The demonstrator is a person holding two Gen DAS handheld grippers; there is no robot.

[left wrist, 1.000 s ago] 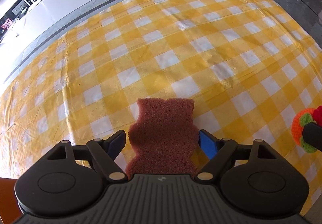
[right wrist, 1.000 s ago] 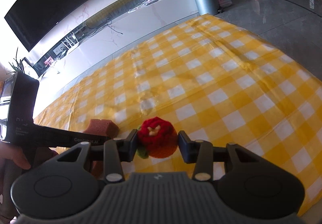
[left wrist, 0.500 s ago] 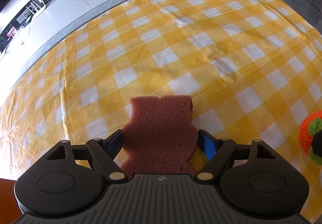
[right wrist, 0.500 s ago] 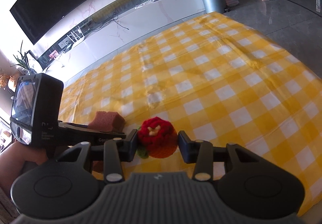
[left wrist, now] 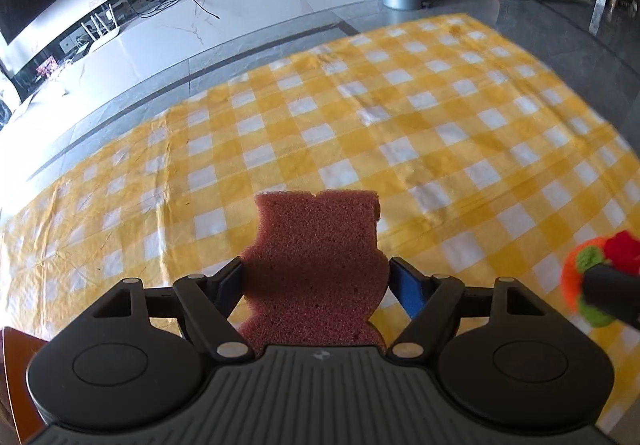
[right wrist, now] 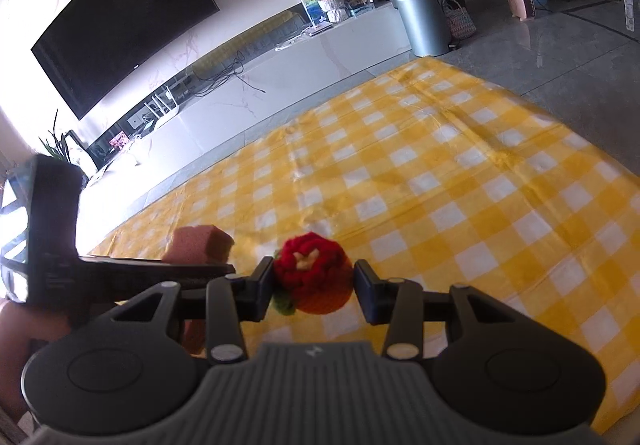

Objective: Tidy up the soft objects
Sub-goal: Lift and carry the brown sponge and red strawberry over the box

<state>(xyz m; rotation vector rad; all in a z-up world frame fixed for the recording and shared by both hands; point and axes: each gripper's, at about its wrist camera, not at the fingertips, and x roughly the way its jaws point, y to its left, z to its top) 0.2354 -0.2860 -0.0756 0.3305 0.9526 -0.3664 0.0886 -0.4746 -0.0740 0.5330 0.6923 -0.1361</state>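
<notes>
A table (right wrist: 568, 121) fills most of both views, covered from edge to edge by a tablecloth (left wrist: 360, 149) checked in yellow and white squares. The cloth lies flat but not smooth: straight fold lines (right wrist: 496, 153) cross it, and a low ridge (left wrist: 472, 201) runs across it on the right in the left wrist view. A few small wrinkles show toward the left side. At the far edge the cloth ends against a grey tiled floor (left wrist: 520, 25), glossy enough to reflect light. The cloth's far corner is slightly rumpled.
</notes>
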